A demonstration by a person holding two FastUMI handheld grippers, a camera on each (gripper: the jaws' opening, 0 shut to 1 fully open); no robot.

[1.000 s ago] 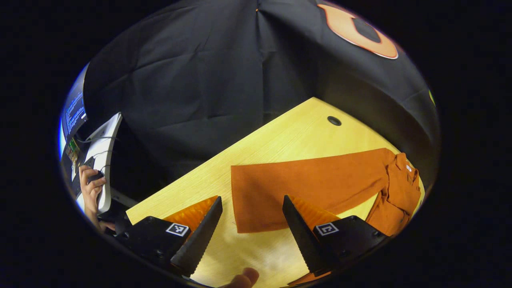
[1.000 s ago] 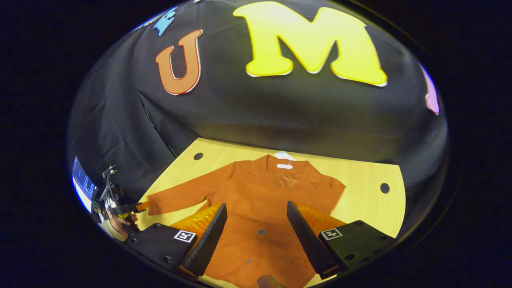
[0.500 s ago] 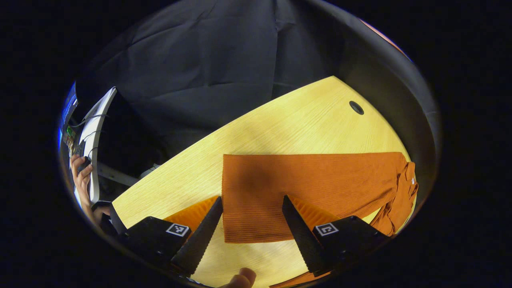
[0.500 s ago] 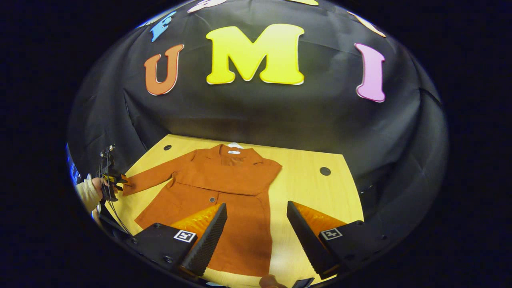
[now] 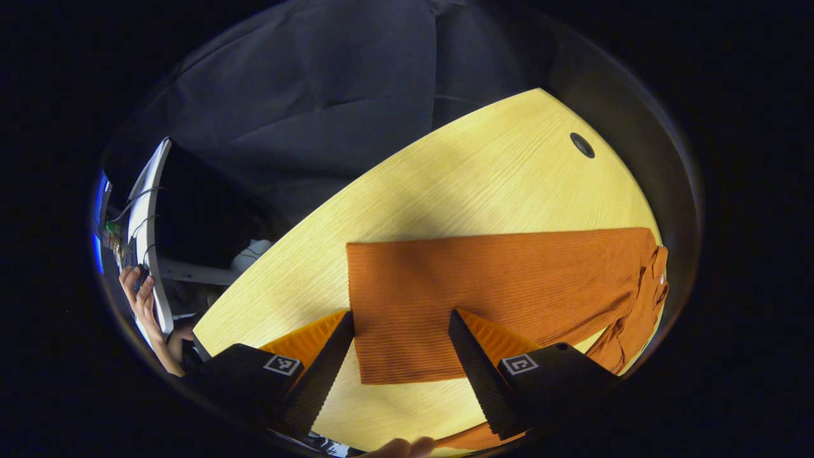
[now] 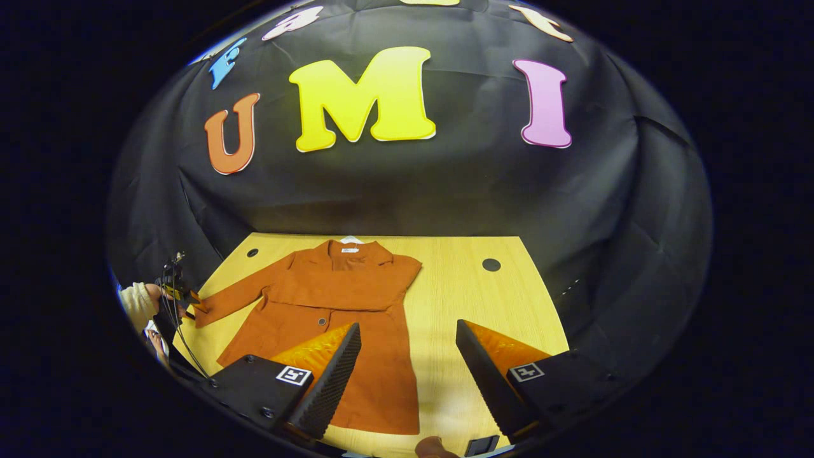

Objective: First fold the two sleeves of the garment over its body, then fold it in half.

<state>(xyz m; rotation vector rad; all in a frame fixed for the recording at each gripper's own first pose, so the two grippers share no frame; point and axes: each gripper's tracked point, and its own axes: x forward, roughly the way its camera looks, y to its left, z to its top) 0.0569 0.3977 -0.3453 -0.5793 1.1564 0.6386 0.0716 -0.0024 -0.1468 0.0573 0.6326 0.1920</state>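
The one rust-orange garment lies flat on the wooden table, one sleeve already folded across its chest and the second sleeve stretched out sideways. Its cuff end lies just ahead of the left gripper, between the wide-open, empty fingers, long axis running away toward the body. The right gripper, one of two, also gapes empty, hovering near the hem, so the left seems better placed.

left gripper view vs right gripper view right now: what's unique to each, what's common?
Left gripper view: close look at the outstretched sleeve's cuff between the open left gripper, and a hand by a monitor. Right gripper view: the whole garment, its other sleeve already folded across the body, and the open right gripper. Both: orange garment on the wooden table.
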